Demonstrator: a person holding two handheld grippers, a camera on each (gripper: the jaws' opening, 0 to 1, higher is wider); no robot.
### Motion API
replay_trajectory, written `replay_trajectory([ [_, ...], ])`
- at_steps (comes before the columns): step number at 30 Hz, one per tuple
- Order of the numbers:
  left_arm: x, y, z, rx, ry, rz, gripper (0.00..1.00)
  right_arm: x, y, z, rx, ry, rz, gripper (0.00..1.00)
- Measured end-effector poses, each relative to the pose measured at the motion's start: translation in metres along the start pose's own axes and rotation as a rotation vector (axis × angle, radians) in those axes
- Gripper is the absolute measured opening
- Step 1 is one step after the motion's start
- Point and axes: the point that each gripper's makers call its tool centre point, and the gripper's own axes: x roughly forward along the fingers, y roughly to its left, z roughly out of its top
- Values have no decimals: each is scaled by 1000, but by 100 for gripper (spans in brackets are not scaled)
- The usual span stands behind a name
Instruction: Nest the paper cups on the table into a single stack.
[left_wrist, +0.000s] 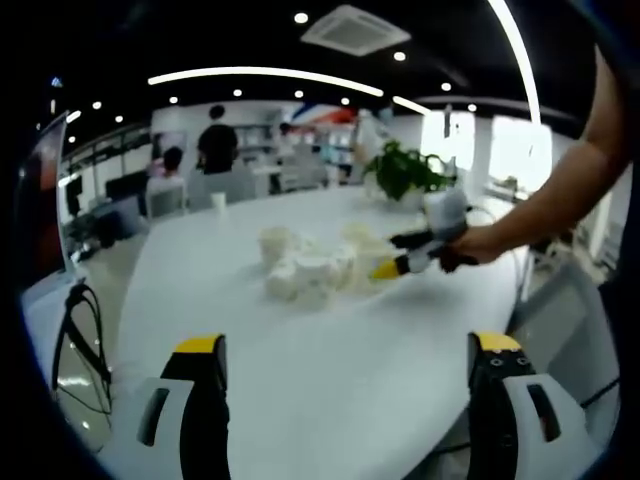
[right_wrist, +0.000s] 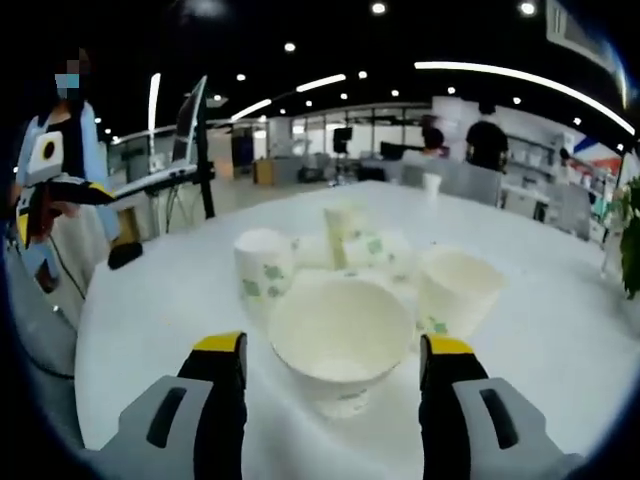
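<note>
Cups (right_wrist: 340, 345) lie in a loose cluster in the middle of the white table (right_wrist: 150, 320), not yet in any stack. In the right gripper view, the nearest cup lies on its side with its open mouth toward the camera, between the two yellow-tipped jaws of the right gripper (right_wrist: 332, 360). The jaws stand apart on both sides of it and, as far as I can tell, do not touch it — so this gripper is open, placed to close on the cup's rim. Behind it an upside-down cup (right_wrist: 262, 268) stands to the left, another cup (right_wrist: 458, 290) lies to the right, and more lie farther back.

In the left gripper view, the left gripper (left_wrist: 348, 360) hangs over the near bare part of the table, jaws wide apart and holding nothing, well apart from the cluster. It probably waits to steady a second cup. A plant (left_wrist: 405, 172) stands at the far side — away from the work.
</note>
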Motion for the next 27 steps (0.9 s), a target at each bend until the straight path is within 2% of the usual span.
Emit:
replay_trajectory([
  [3, 0, -1, 0, 2, 1, -3, 98, 3, -3, 2, -4, -8, -12, 59],
  [10, 2, -1, 5, 10, -4, -9, 98, 5, -8, 2, 19, -10, -23, 54],
  [15, 6, -2, 7, 18, -11, -16, 98, 3, -9, -1, 16, 0, -26, 46],
  [27, 11, -7, 9, 16, -15, -31, 98, -4, -9, 4, 31, -14, -27, 43],
])
